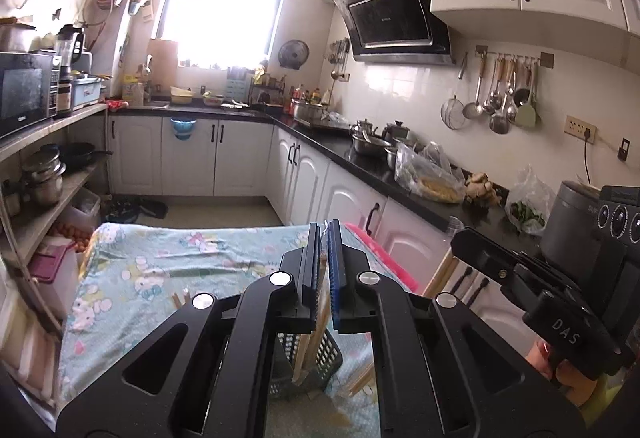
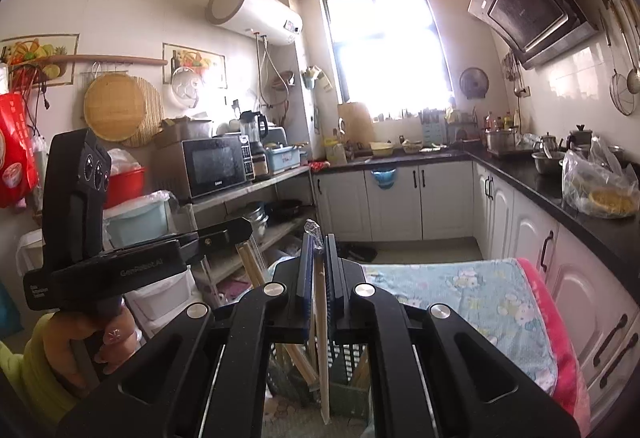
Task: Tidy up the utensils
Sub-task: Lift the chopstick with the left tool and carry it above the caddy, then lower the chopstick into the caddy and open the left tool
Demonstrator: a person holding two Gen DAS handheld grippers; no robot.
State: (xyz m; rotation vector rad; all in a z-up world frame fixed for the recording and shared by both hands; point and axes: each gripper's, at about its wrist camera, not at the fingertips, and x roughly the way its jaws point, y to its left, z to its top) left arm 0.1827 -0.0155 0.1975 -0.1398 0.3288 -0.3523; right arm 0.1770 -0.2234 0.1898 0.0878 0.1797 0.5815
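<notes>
Two grippers over one basket (image 1: 320,362) on my cartoon-print cloth (image 1: 168,270). Left view: left gripper (image 1: 323,234) pinched on wrapped chopsticks (image 1: 310,348) that reach down into it. Right view: right gripper (image 2: 319,244) clamped on another wrapped pair (image 2: 321,338), tips beside the basket.

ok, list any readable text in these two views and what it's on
"DAS": on the right gripper's black handle, seen in the left wrist view.
"GenRobot.AI": on the left gripper's black body, seen in the right wrist view.
Small white print beside it on the same body: too small to read.
Microwave brand below its door: blurred.
Range hood logo and stickers: blurred.
Water heater display: unreadable.
Red bag print: unreadable.
</notes>
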